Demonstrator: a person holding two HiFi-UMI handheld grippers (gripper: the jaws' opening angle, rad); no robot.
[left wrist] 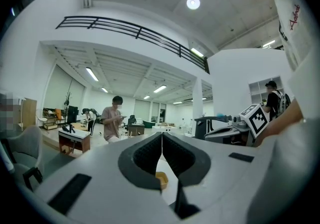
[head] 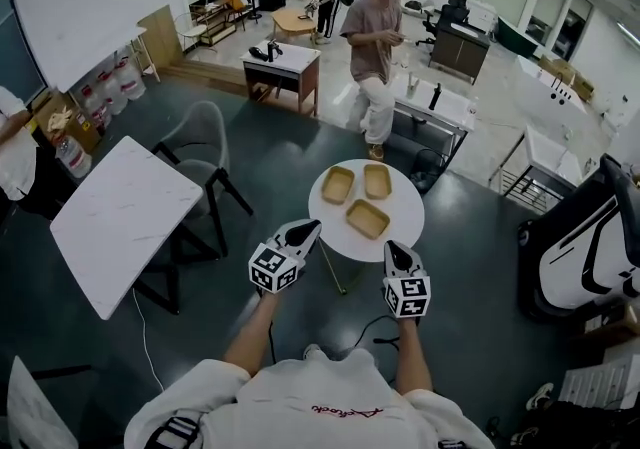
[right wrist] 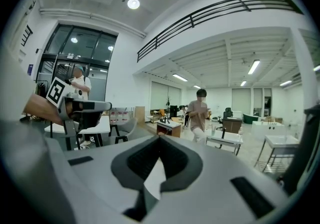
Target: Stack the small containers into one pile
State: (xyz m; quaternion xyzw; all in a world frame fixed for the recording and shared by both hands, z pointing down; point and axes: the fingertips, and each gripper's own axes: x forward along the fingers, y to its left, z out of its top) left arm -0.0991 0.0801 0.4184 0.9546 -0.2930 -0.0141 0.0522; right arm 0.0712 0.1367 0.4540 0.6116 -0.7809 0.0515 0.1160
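I have both grippers level in front of me, short of the round table (head: 325, 227). In the head view the left gripper (head: 308, 227) has its tips at the table's rim at about 8 o'clock. The right gripper (head: 397, 249) has its tips at the rim at about 5 o'clock. I cannot tell whether either one touches the rim.

Left gripper view: the jaws are pressed together along their whole front edge, with nothing between them. Through the opening below the pads I can see a bit of one container (left wrist: 161, 179) on the white tabletop.

Right gripper view: the right gripper (right wrist: 159, 139) has its jaws fully together too, gripping nothing, and only bare tabletop shows below the pads.

The three tan containers lie open side up on the table, each on its own and none nested. One container (head: 337, 184) is at 10 o'clock and a second (head: 377, 180) sits just beside it at 12 o'clock. The third (head: 367, 219) lies near the middle towards 6 o'clock, apart from the other two and nearest my grippers.

A person (head: 373, 47) stands beyond the table at 12 o'clock. A marble table (head: 125, 217) is at my 9 o'clock, with a grey chair (head: 200, 137) beside it.
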